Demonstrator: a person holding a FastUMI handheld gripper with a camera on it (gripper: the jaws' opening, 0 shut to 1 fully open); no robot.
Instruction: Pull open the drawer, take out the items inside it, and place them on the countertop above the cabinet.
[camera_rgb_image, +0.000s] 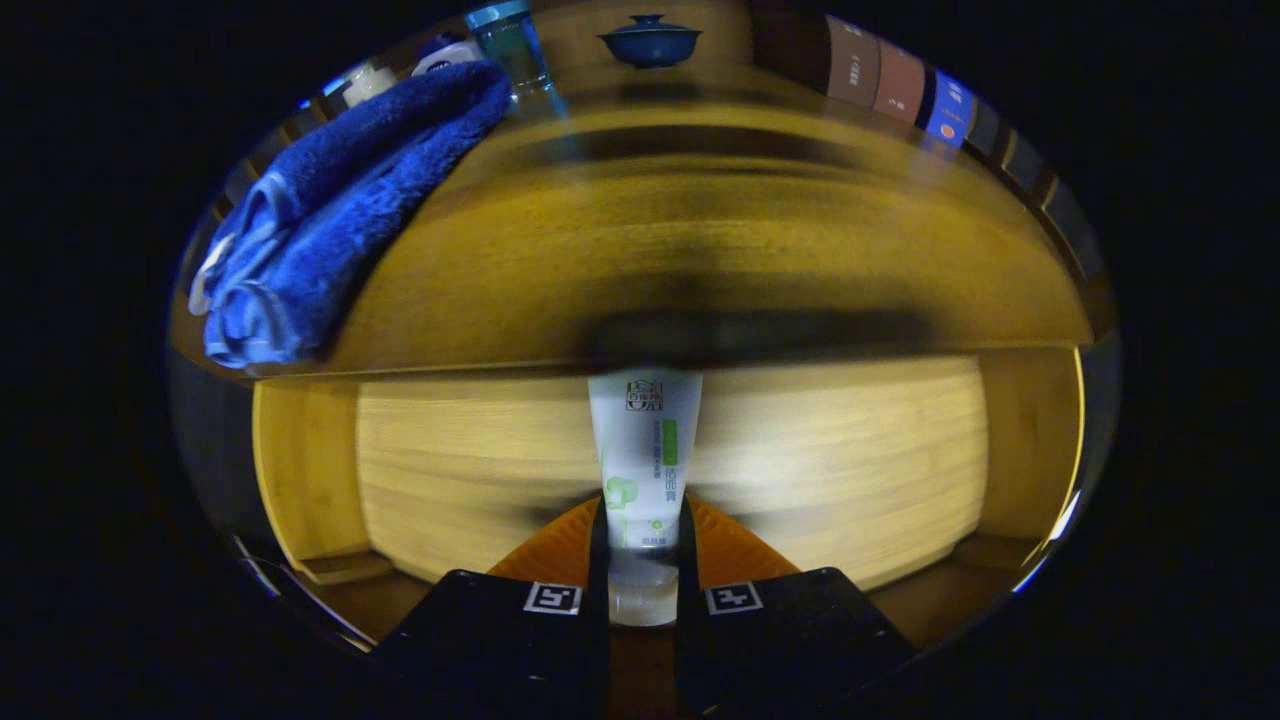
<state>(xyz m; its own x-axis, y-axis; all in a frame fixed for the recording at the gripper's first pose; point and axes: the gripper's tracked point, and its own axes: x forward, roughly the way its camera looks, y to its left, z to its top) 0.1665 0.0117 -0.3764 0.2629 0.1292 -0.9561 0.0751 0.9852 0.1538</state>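
The claw (643, 585) pinches a white tube (644, 470) between both fingers, cap end nearest, over the open drawer (830, 470). Beyond lies the wooden counter (700, 240), a blue towel (340, 210) on its left, a lidded bowl (650, 42) farther back.

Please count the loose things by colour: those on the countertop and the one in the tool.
Blue: 2, the towel and the lidded bowl, both on the countertop.
White: 1, the tube, with both fingers of the tool shut on it above the open drawer.
Total: 3
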